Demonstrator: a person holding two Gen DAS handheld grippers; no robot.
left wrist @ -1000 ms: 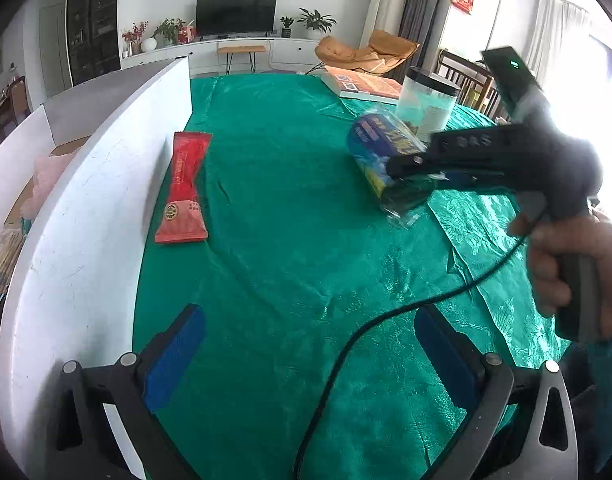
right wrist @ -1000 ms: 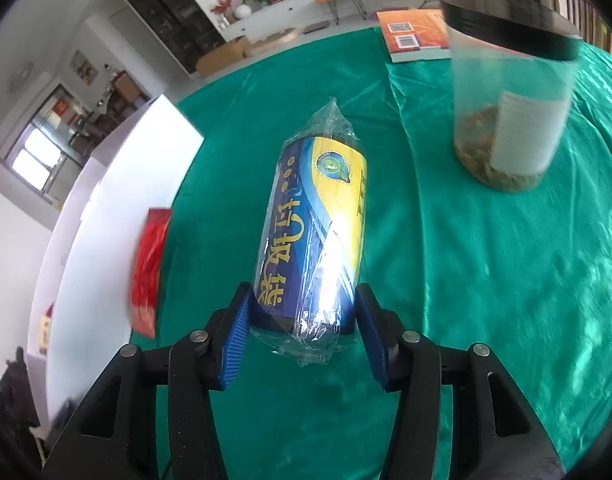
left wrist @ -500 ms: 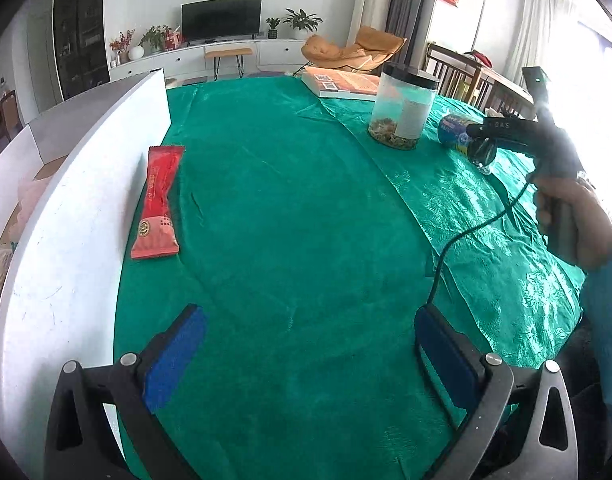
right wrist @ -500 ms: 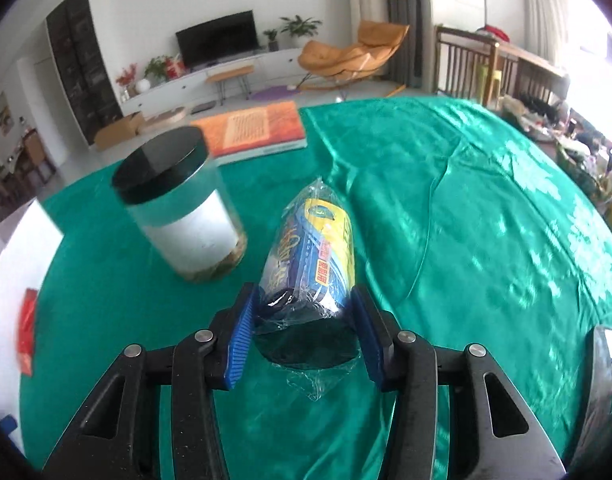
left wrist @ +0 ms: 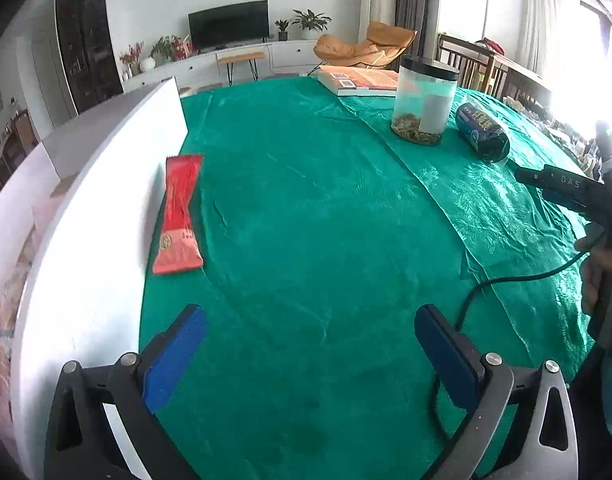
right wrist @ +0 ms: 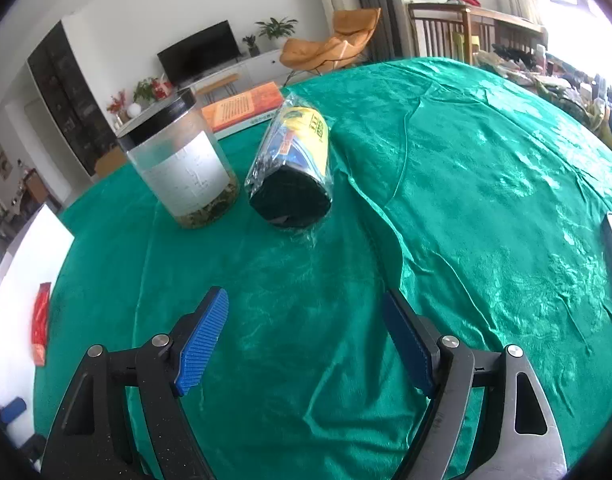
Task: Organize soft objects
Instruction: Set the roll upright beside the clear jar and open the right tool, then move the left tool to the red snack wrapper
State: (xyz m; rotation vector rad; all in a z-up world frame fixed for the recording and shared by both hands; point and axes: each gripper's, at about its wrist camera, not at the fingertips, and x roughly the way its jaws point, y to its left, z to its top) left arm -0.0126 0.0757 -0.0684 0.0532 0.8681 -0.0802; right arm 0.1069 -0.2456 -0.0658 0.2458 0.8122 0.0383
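Progress looks partial, judging by how things lie. Your blue-and-yellow plastic-wrapped roll of soft material (right wrist: 291,168) lies on its side on the green satin tablecloth (right wrist: 486,200), just beside the clear plastic jar with the black lid (right wrist: 181,160), and nothing grips it, so that piece seems placed. The flat red foil snack packet (left wrist: 179,216) is not yet dealt with: it lies against the foot of the white foam-board wall (left wrist: 105,208), well apart from the roll (whether it belongs beside the jar or behind the wall, you cannot tell from here).

Your right gripper (right wrist: 306,340) has its jaws opening, with only bare cloth between the blue pads; the roll sits ahead of the fingertips, clear of them and slightly left of their centre line. Your left gripper (left wrist: 310,356) hangs wide and empty over the cloth, the red packet ahead and off to the left of its left finger (left wrist: 173,356), not between the jaws.
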